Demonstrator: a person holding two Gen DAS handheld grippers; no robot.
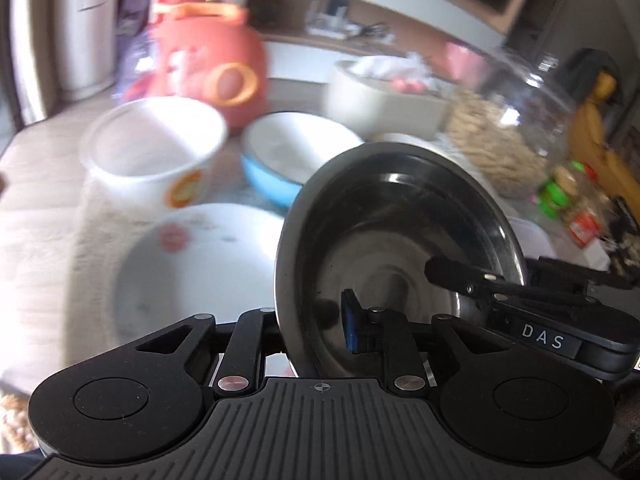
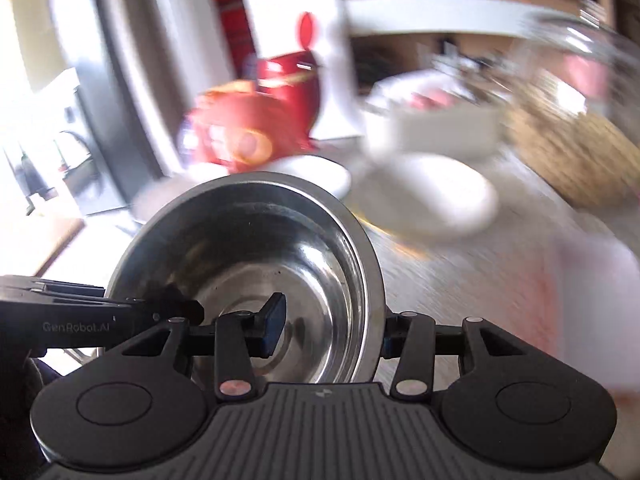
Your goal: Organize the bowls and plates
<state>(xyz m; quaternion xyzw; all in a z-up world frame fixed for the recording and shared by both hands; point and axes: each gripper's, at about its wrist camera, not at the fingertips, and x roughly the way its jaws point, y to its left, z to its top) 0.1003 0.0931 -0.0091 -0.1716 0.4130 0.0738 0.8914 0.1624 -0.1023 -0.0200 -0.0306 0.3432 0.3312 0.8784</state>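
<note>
Left wrist view, left to right: white bowl (image 1: 154, 150) with an orange printed mark, writing too blurred to read, upright on the pale tabletop (image 1: 44, 220). Behind it a red-orange round container (image 1: 208, 64) with an orange ring graphic. White plate (image 1: 196, 268) with a small red print lies flat in front of the white bowl. Blue bowl (image 1: 280, 160) with white inside sits just right of the white bowl. Steel bowl (image 1: 400, 248) is held off the table, tilted up on its side, inside facing the camera. Left gripper (image 1: 316, 320) clamps the steel bowl's left rim, blue pad inside the bowl. Right gripper's fingers (image 1: 460, 276) reach in from the right onto the opposite rim; its body reads "DAS". Far right: clear jar (image 1: 516, 120) with beige contents, bananas (image 1: 600, 136).

Right wrist view, heavy blur: other gripper at left edge reads "GenRobot.AI". Right gripper (image 2: 328, 328) is closed on the steel bowl (image 2: 248, 272) at its right rim, blue pad inside. White dishes behind, details unreadable.
</note>
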